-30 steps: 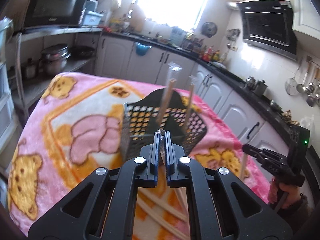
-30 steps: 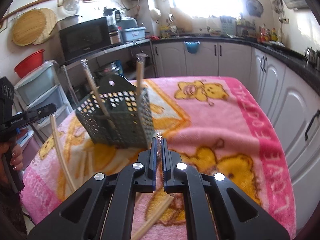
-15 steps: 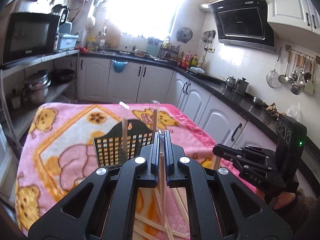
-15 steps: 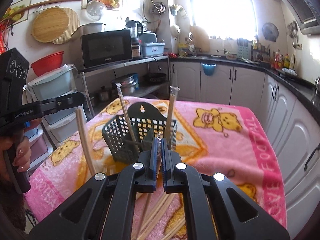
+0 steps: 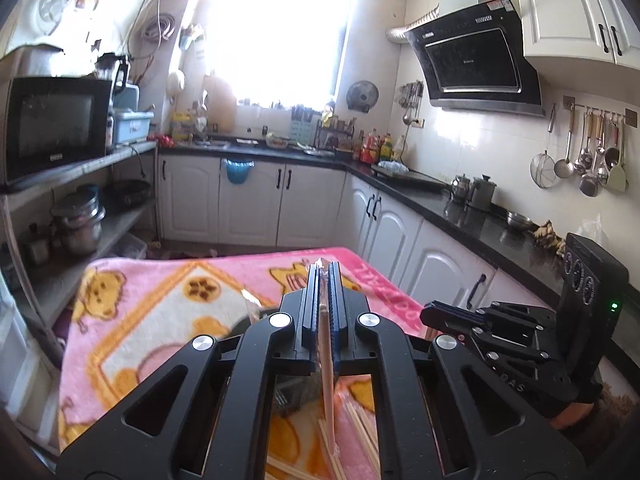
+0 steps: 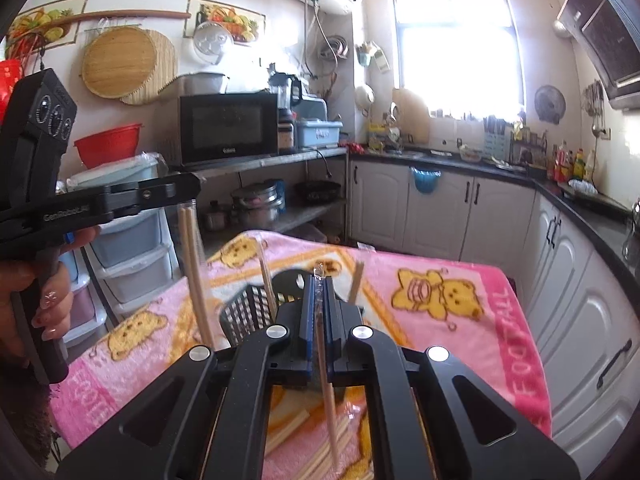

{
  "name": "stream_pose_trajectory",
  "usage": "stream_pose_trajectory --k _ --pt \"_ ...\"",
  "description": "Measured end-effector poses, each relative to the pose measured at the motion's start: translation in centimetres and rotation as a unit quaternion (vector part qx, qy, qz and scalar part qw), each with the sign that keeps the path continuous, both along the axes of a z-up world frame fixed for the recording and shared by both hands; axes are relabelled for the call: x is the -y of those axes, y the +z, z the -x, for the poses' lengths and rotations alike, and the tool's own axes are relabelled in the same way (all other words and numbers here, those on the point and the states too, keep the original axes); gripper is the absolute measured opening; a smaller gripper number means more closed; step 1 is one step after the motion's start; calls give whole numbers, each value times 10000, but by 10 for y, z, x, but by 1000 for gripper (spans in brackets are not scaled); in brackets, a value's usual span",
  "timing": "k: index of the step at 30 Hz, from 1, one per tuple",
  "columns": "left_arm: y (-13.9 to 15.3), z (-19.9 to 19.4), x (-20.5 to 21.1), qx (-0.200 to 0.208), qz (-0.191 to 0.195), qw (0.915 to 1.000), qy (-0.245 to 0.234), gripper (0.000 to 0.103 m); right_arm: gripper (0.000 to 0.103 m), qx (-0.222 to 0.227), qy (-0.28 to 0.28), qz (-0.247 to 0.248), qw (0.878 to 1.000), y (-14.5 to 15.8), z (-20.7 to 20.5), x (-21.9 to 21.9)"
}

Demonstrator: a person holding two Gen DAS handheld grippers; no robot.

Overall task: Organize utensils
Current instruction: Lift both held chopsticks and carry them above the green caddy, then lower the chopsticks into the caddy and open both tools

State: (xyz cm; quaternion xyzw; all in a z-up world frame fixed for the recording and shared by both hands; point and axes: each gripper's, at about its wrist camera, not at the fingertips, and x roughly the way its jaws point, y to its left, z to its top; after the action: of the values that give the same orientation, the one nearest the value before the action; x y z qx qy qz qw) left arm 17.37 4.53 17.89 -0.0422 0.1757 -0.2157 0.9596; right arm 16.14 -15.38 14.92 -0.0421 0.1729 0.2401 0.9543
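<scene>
Both grippers risen since earlier frames — pink blanket (image 6: 448, 280) and black basket (image 6: 248, 312) now lower in view. Left gripper (image 5: 323, 276) clamped on wrapped chopsticks (image 5: 328, 376); right gripper (image 6: 318, 284) clamped on another wrapped pair (image 6: 326, 376). Basket holds upright chopsticks; loose ones lie on blanket.

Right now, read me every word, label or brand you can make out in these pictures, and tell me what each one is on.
"GenRobot.AI": side of the left gripper.
"FOOTBALL", partly legible: pink blanket border.
"OAS": body of the right gripper.
Microwave badge: too small to read.
Range hood logo: too small to read.
Blue box writing: blurred.
</scene>
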Motion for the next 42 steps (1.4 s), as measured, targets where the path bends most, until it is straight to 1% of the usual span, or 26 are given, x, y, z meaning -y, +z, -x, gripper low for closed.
stream_pose_trajectory --k 7,12,15,20,25,28,30,32,36,39,42 --pt "34 -8 -11 352 -147 9990 249 2 4 307 209 -106 9993 34 -6 -17" --pt "47 -17 -21 447 -159 9980 421 2 4 464 282 -239 9982 56 -18 -29" --pt "53 -25 -28 443 -106 9979 467 2 4 492 376 -347 9975 68 -25 -34" --pt "60 -35 -38 466 -6 9971 599 2 4 746 458 -399 9954 92 -34 -49" --pt "59 -46 -42 467 39 9967 665 2 4 963 489 -341 9936 103 -43 -63" --pt "53 -54 -42 464 42 9962 729 2 4 956 455 -301 9939 99 -53 -70" --pt "47 -58 -42 489 19 9959 767 2 4 931 396 -240 9946 93 -61 -73" --pt "37 -64 -40 431 -12 9960 778 2 4 895 392 -210 9950 86 -67 -75" --pt "19 -78 -42 295 6 9962 817 2 4 797 299 -68 9963 66 -82 -80" --pt "1 -86 -44 140 44 9963 846 2 4 584 218 -5 9981 45 -97 -81" --pt "-14 -90 -44 76 92 9965 822 2 4 478 146 29 9987 28 -106 -83"
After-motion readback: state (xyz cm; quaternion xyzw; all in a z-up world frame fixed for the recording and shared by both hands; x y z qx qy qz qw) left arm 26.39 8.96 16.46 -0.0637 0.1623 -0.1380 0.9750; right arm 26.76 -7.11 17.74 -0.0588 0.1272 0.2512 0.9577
